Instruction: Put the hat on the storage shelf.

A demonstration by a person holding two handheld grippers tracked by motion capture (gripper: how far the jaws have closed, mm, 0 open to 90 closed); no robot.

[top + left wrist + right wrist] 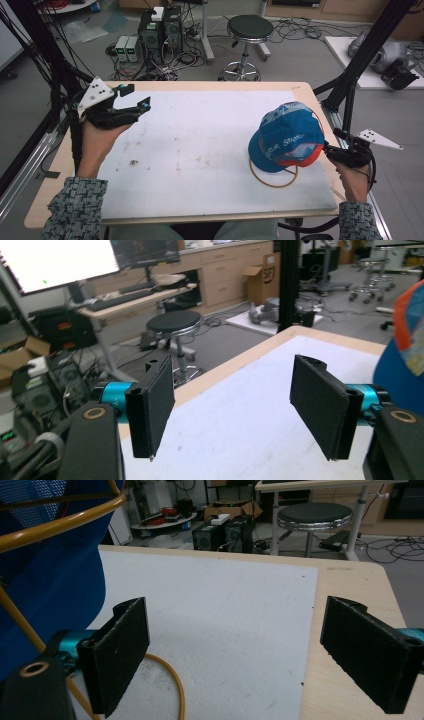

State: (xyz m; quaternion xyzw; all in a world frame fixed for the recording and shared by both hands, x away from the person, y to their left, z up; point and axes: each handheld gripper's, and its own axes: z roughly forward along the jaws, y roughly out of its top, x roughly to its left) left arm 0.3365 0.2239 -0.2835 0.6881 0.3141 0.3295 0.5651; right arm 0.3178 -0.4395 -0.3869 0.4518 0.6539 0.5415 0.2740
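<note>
A blue cap (286, 137) sits on a yellow wire stand (274, 176) at about four o'clock on the white bench (200, 145), apparently perched there so it keeps its shape. The right tongs (334, 150) hang just beside its orange peak, at three o'clock from the cap, jaws spread wide and gripping nothing. The left tongs (137, 100) hover at ten o'clock, well apart from the cap, equally wide and empty, probably waiting
</note>
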